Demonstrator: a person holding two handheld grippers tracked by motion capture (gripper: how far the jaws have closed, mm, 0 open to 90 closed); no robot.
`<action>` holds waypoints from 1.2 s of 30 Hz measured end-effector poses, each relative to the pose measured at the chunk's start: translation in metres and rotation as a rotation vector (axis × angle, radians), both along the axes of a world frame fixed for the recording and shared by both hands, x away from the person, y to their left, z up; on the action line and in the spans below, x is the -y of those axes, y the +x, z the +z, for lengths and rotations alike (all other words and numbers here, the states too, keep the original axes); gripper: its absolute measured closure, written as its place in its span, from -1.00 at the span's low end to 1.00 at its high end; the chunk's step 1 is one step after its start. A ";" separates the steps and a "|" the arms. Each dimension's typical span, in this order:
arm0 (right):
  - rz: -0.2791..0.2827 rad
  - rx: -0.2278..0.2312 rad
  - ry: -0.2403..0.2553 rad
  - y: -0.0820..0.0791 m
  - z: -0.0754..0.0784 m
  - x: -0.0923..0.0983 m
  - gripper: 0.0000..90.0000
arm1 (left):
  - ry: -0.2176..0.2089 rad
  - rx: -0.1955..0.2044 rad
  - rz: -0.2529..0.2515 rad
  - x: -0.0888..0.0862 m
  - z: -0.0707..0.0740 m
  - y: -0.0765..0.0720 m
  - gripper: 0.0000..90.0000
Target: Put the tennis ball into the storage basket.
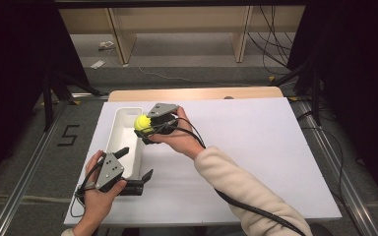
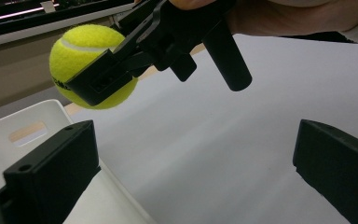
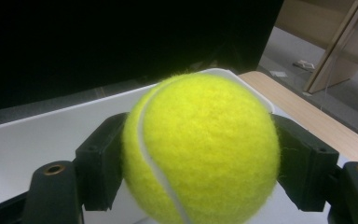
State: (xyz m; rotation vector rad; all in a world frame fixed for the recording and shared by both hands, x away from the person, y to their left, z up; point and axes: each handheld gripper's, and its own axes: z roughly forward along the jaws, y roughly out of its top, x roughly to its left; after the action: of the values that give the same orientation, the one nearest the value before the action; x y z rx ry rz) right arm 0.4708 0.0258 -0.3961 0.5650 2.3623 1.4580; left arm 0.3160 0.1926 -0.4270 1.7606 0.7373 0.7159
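Here, the readable writing is scant: a dark "5" point(image 1: 67, 134) is marked on the floor at the left of the high view, and the ball point(image 1: 142, 123) carries a bit of black print on its lower left side in the left gripper view, too cut off by the jaw to read.

Your right claw point(image 1: 145, 129) is clenched on the ball, one jaw pressed against each side of it; in the right gripper view the ball point(image 3: 200, 149) sits squarely between the jaws, its white seam curving down the left half. You hold it above the far half of the white bin point(image 1: 124, 115), left of centre in the high view.

Your left claw point(image 1: 137, 167) is released, jaws wide apart, straddling the bin's near right wall on the tabletop point(image 1: 256, 147).
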 end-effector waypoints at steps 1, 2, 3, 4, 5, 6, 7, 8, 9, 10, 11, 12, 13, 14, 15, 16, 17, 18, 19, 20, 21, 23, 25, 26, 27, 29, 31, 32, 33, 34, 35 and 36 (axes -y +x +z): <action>0.001 -0.001 0.000 0.000 0.000 0.000 -0.41 | 0.000 0.000 0.000 0.000 0.000 0.000 -1.00; 0.002 -0.003 0.000 0.000 0.000 -0.001 -0.41 | 0.001 0.000 0.000 0.000 0.000 0.000 -1.00; 0.002 -0.001 0.002 0.000 0.000 -0.002 -0.41 | 0.001 0.000 -0.001 0.000 0.000 0.000 -1.00; 0.002 -0.001 0.002 0.000 0.000 -0.002 -0.41 | 0.001 0.000 0.000 0.000 0.000 0.000 -1.00; 0.003 -0.002 0.001 -0.001 0.000 -0.002 -0.41 | 0.000 0.000 0.000 0.000 0.000 0.000 -1.00; 0.005 0.000 0.001 -0.001 0.000 -0.003 -0.41 | 0.000 0.000 0.000 0.000 0.000 0.000 -1.00; 0.006 0.000 0.000 -0.001 0.000 -0.003 -0.41 | 0.001 0.000 0.001 0.000 0.000 0.000 -1.00; 0.007 -0.002 -0.001 -0.001 0.000 -0.003 -0.41 | 0.001 0.000 0.000 0.000 0.000 0.000 -1.00; 0.007 -0.002 -0.002 -0.001 0.000 -0.004 -0.41 | 0.001 0.000 0.000 0.000 0.000 0.000 -1.00; 0.007 -0.003 -0.001 -0.001 0.000 -0.004 -0.41 | 0.002 0.000 0.000 0.000 0.000 0.000 -1.00; 0.006 -0.004 0.002 -0.001 0.000 -0.004 -0.41 | 0.001 -0.002 0.000 0.000 0.000 0.000 -1.00; 0.007 -0.009 -0.001 -0.001 0.000 -0.004 -0.41 | 0.000 -0.001 -0.001 0.000 0.000 0.000 -1.00; 0.010 -0.007 -0.001 -0.001 0.000 -0.005 -0.41 | 0.000 -0.001 -0.001 0.000 0.000 0.000 -1.00; 0.012 -0.007 -0.002 -0.001 0.000 -0.005 -0.41 | 0.000 -0.001 -0.001 0.000 0.000 0.000 -1.00; 0.013 -0.008 -0.002 -0.001 0.000 -0.005 -0.41 | 0.000 0.001 -0.002 0.000 0.000 0.000 -1.00; 0.013 -0.008 -0.003 -0.001 0.001 -0.005 -0.41 | 0.000 -0.001 -0.002 0.000 0.000 0.000 -1.00; 0.013 -0.009 -0.004 -0.001 0.001 -0.006 -0.41 | -0.001 -0.001 -0.002 0.000 0.000 0.000 -1.00; 0.013 -0.010 -0.003 -0.001 0.001 -0.006 -0.41 | 0.000 -0.001 -0.002 0.000 0.000 0.000 -1.00; 0.011 -0.010 0.000 -0.001 0.001 -0.006 -0.41 | 0.000 -0.001 -0.001 0.000 0.000 0.000 -1.00; 0.014 -0.009 -0.003 0.000 0.001 -0.006 -0.41 | 0.001 0.001 -0.001 0.000 0.000 0.000 -1.00; 0.015 -0.008 -0.001 0.000 0.001 -0.007 -0.41 | 0.001 0.002 -0.001 0.000 0.000 0.000 -1.00; 0.014 -0.006 -0.003 0.000 0.000 -0.008 -0.41 | 0.000 0.000 0.000 0.001 0.000 0.000 -1.00; 0.016 -0.007 -0.004 0.000 0.001 -0.010 -0.41 | 0.002 0.001 -0.002 0.001 0.000 -0.001 -1.00; 0.018 -0.006 -0.003 0.001 0.001 -0.010 -0.41 | 0.002 0.001 -0.002 0.001 0.000 -0.001 -1.00; 0.018 -0.005 -0.002 0.001 0.001 -0.011 -0.41 | 0.000 0.000 -0.002 0.001 0.000 -0.001 -1.00; 0.020 -0.005 -0.003 0.001 0.002 -0.012 -0.41 | 0.001 0.000 -0.002 0.000 0.000 0.000 -1.00; 0.021 -0.007 -0.005 0.002 0.002 -0.014 -0.41 | -0.002 -0.002 -0.001 0.000 0.000 0.000 -1.00; 0.022 -0.008 -0.004 0.002 0.002 -0.015 -0.41 | -0.001 -0.003 -0.002 0.001 0.000 0.000 -1.00; 0.023 -0.008 -0.008 0.001 0.002 -0.015 -0.41 | 0.000 -0.003 -0.003 0.001 0.000 0.000 -1.00; 0.029 -0.006 -0.012 0.001 0.003 -0.016 -0.41 | 0.002 0.000 -0.007 0.001 0.000 0.000 -1.00; 0.028 -0.004 -0.011 0.001 0.003 -0.017 -0.41 | 0.002 0.000 -0.007 0.001 0.000 0.000 -1.00; 0.029 -0.006 -0.007 0.001 0.003 -0.018 -0.41 | 0.000 0.000 -0.006 0.001 0.000 0.000 -1.00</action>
State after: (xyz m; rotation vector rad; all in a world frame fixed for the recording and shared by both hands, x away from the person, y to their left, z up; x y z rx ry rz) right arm 0.4719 0.0433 -0.3931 0.5362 2.3890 1.4615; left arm 0.3157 0.1914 -0.4271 1.7623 0.7316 0.7117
